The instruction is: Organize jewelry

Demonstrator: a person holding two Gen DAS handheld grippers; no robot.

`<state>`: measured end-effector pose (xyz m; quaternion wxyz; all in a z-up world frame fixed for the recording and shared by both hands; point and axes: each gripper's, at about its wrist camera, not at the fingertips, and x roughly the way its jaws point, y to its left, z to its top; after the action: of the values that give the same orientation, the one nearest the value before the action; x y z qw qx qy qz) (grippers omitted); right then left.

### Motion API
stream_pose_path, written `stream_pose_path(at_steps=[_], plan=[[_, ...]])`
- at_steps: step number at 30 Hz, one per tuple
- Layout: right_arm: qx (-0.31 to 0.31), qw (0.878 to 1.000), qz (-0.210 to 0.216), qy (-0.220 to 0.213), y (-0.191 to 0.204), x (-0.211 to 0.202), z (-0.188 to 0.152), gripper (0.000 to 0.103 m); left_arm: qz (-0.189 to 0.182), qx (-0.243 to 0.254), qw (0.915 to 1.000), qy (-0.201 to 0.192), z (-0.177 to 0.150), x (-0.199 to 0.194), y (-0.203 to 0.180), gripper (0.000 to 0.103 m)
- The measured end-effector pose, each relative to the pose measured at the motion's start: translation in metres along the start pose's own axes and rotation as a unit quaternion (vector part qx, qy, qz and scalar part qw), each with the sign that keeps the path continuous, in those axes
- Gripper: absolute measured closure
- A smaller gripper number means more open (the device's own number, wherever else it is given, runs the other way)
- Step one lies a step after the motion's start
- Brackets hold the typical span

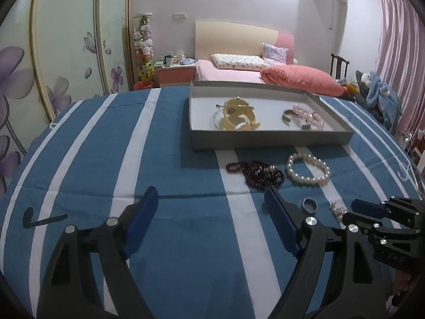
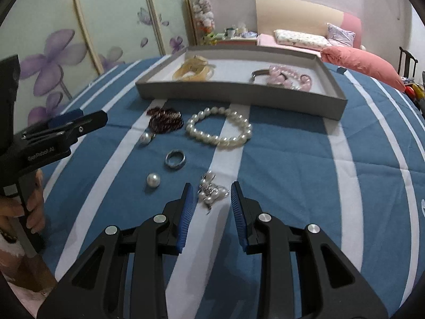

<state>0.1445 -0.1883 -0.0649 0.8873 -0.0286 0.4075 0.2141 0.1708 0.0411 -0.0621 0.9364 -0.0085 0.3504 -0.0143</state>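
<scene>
A grey tray (image 1: 268, 140) (image 2: 239, 94) on the blue striped cloth holds yellow bangles (image 1: 239, 117) (image 2: 194, 70), a metal cuff (image 1: 288, 115) and pink beads (image 1: 309, 115) (image 2: 289, 77). In front lie a dark red bead bracelet (image 1: 256, 172) (image 2: 166, 119), a pearl bracelet (image 1: 308, 172) (image 2: 219, 127), a silver ring (image 1: 309, 206) (image 2: 175, 159), two loose pearls (image 2: 153, 180) and a pearl cluster (image 2: 212, 192) (image 1: 338, 210). My right gripper (image 2: 212, 188) is open, its jaws on either side of the cluster. My left gripper (image 1: 209, 194) is open and empty over the cloth.
The left gripper shows at the left edge of the right wrist view (image 2: 63, 125). The right gripper shows at the right edge of the left wrist view (image 1: 372, 210). Beyond the table are a bed (image 1: 239, 71), a wardrobe (image 1: 66, 40) and pink curtains (image 1: 398, 40).
</scene>
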Motion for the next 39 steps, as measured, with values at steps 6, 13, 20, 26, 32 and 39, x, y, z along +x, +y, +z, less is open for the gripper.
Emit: stream_pose_path(at_steps=[6,13,20,26,32,39], plan=[[-0.014,1.0,-0.019,0.012,0.004,0.006,0.002,0.072,0.0,0.015,0.9997,0.017,-0.002,0.004,-0.007,0.023],[-0.035,0.999,-0.033,0.007,0.01,0.006,-0.001,0.089,-0.008,0.029,0.999,0.033,-0.002,0.011,-0.014,0.023],[-0.011,0.998,-0.069,0.006,-0.004,0.002,-0.001,0.09,-0.024,0.049,0.9971,0.054,-0.003,0.02,-0.027,0.024],[0.043,0.995,-0.094,0.002,-0.032,-0.002,0.001,0.094,-0.032,0.072,0.9944,0.07,-0.001,0.028,-0.043,0.032],[0.052,0.995,-0.09,0.001,-0.037,-0.003,0.0,0.094,-0.032,0.083,0.9922,0.088,0.001,0.043,-0.055,0.049],[0.056,0.995,-0.085,0.001,-0.039,-0.002,0.001,0.093,-0.034,0.089,0.9912,0.091,0.005,0.05,-0.065,0.072]])
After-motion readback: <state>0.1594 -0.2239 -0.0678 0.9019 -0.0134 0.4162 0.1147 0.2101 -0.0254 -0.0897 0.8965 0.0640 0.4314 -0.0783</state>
